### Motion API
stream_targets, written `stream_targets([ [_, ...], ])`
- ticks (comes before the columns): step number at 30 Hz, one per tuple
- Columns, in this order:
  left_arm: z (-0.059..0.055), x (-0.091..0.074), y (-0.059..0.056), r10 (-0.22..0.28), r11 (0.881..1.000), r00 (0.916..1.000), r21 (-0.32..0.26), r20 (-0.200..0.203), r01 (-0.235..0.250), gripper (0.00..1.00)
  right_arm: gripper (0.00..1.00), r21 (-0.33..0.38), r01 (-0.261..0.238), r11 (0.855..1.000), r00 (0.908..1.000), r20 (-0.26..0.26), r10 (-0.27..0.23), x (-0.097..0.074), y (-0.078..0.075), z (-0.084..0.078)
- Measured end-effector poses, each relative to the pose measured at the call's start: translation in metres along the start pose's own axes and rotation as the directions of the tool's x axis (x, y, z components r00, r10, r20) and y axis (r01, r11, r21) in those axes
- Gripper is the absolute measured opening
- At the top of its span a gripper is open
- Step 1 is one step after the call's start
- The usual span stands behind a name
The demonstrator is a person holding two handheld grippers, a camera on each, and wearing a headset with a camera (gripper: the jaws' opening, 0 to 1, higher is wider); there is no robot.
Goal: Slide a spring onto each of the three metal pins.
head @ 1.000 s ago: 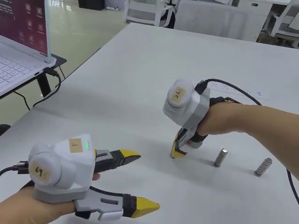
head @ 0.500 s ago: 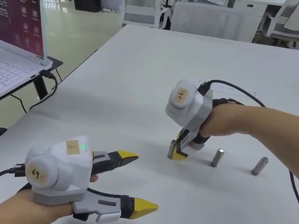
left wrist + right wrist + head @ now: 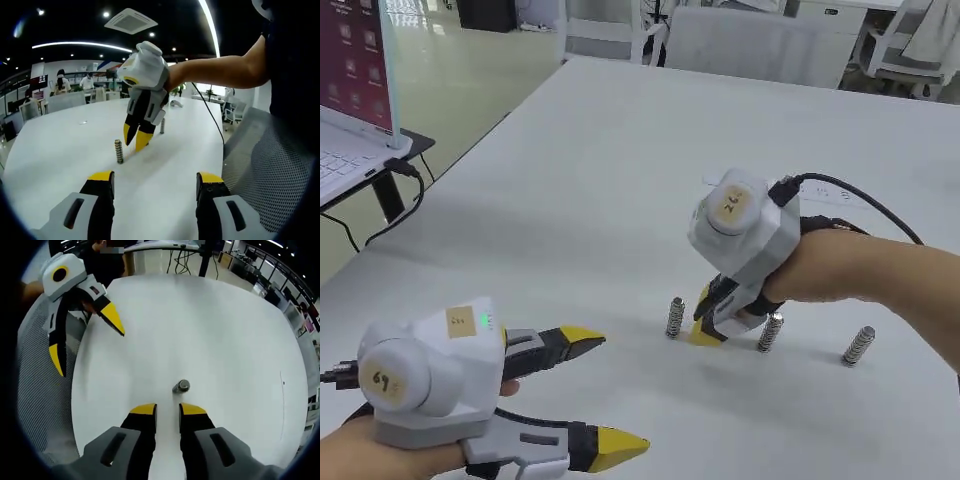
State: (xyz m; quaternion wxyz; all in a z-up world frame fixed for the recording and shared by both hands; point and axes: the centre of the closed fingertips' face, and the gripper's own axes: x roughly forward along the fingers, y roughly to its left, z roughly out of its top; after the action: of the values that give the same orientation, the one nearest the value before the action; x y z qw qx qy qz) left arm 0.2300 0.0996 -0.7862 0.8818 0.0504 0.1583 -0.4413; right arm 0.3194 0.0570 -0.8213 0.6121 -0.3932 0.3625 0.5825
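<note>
The upright spring-sleeved metal pin (image 3: 674, 317) stands just ahead of the right gripper's (image 3: 708, 326) slightly parted, empty jaws, while the wide-open left gripper (image 3: 620, 392) hovers farther off, by the white tabletop's (image 3: 620, 180) near edge.

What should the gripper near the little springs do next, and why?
Probably raise the right gripper straight up, clear of the table. Its jaws stand slightly apart with nothing between them. All three springs stand upright, seemingly already on their pins: the left spring just beyond its tips, the middle spring and the right spring. Nothing looks left to slide on.
</note>
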Motion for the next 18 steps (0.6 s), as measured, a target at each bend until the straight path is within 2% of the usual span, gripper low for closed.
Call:
stream_targets([
  [11, 0.002, 0.002, -0.002, -0.002, 1.000, 1.0000, -0.005, 0.005, 0.002, 0.62, 0.16, 0.038, 0.046, 0.998, 0.9944, 0.094, -0.049, -0.022, 0.018, -0.005],
  [18, 0.002, -0.001, -0.001, 0.006, 1.000, 0.9998, -0.022, 0.019, -0.005, 0.62, 0.16, 0.097, 0.068, 0.993, 0.9817, 0.171, -0.084, -0.037, 0.031, -0.010],
])
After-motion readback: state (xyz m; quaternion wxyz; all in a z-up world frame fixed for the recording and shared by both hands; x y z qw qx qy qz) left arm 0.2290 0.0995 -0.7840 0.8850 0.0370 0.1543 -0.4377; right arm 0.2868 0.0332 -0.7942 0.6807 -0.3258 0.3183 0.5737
